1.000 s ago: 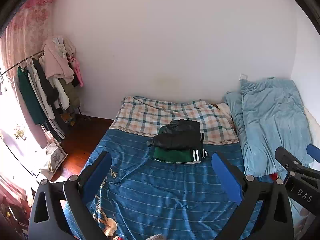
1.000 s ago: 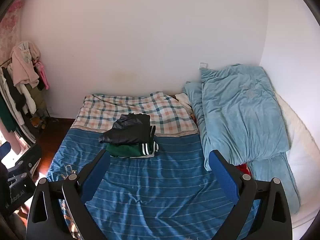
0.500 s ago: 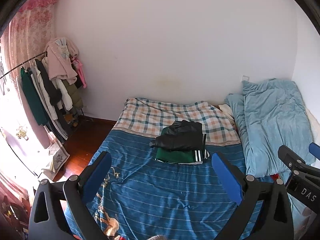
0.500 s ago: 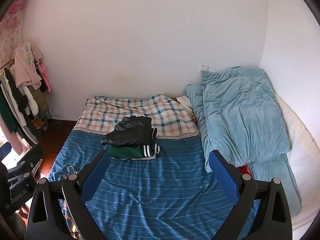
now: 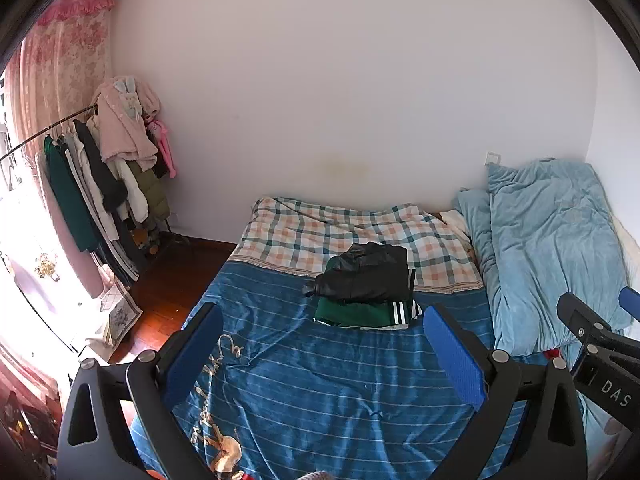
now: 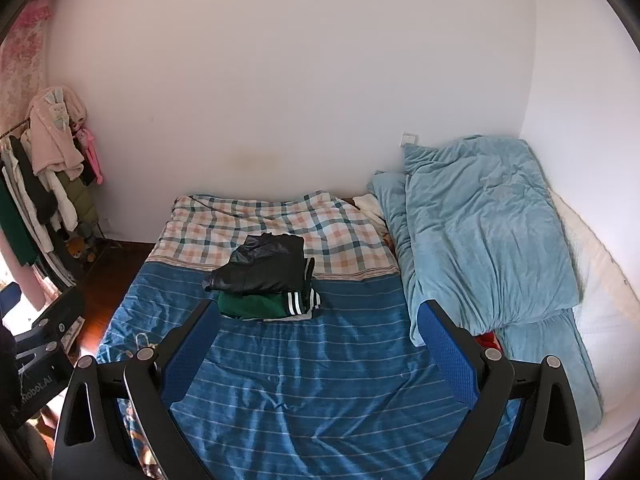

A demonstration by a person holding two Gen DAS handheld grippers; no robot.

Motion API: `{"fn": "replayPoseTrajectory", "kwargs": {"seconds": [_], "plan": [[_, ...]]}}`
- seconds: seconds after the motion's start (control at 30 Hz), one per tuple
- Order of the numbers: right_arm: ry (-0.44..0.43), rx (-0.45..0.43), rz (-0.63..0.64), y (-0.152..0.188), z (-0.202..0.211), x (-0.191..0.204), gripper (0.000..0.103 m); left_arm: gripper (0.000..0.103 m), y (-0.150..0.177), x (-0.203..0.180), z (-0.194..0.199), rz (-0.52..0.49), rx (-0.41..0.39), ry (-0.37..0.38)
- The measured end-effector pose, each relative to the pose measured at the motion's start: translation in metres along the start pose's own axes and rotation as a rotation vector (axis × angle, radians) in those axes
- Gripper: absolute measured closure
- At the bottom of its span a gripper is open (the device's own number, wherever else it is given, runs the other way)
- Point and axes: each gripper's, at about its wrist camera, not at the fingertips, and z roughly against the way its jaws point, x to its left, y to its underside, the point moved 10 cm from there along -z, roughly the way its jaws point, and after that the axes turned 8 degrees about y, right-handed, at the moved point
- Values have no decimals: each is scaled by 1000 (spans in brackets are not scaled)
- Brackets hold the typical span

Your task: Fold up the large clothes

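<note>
Now bed sits lower and farther in both views than a second ago: grippers pulled back, raised. Folded stack on striped cover: black jacket atop green garment; likely finished, nothing carried. Left gripper jaws spread wide, empty; right gripper same. Writing: "DAS" on right gripper body in left view; "Robot.AI" on left one.

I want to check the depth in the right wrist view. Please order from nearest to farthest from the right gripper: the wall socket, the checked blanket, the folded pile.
1. Folded pile, just ahead, slightly left.
2. Checked blanket, behind the pile.
3. Wall socket, on the far wall, right.
</note>
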Motion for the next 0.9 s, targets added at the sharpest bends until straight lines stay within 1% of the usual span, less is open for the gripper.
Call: {"fn": "replayPoseTrajectory", "kwargs": {"seconds": [0.9], "plan": [[7,-6,1,2,2,1,3,1,-11,-2,2,-13,-8,9]]}}
